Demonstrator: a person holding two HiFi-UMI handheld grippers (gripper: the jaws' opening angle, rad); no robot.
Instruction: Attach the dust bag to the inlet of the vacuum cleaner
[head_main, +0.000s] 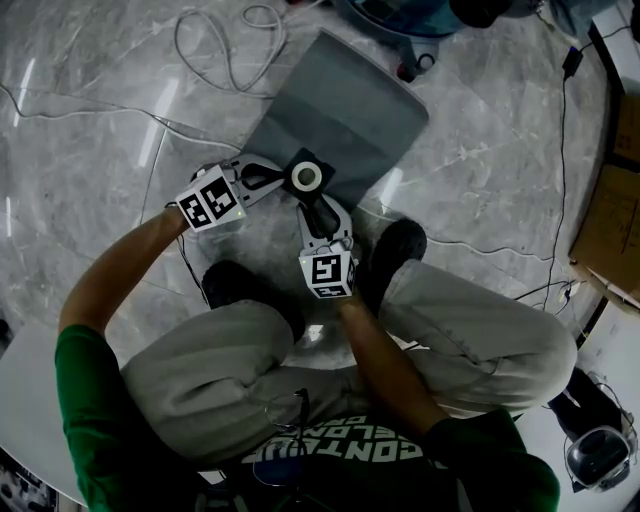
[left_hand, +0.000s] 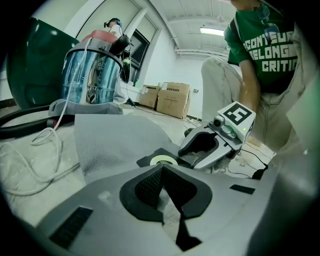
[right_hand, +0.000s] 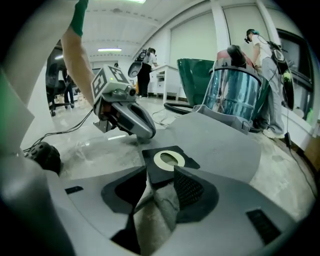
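The dust bag (head_main: 340, 110) lies flat on the floor (head_main: 480, 170), seemingly a light, limp sack best gripped by its stiffer black collar (head_main: 306, 177), whose edge sits between the right hand-held gripper's (right_hand: 161, 182) unclenched jaws, while the left hand-held gripper (left_hand: 162, 167) is clenched just beside it.

**Pale hall, marble underfoot**

A glossy grey veined marble floor (head_main: 480, 180) spreads everywhere, with loose white cables (head_main: 228, 60) looped at the far left. Brown cardboard boxes (left_hand: 172, 99) stand against a white wall (left_hand: 186, 70). A ceiling strip light (left_hand: 212, 31) glows above, near dark-framed windows (left_hand: 140, 45).
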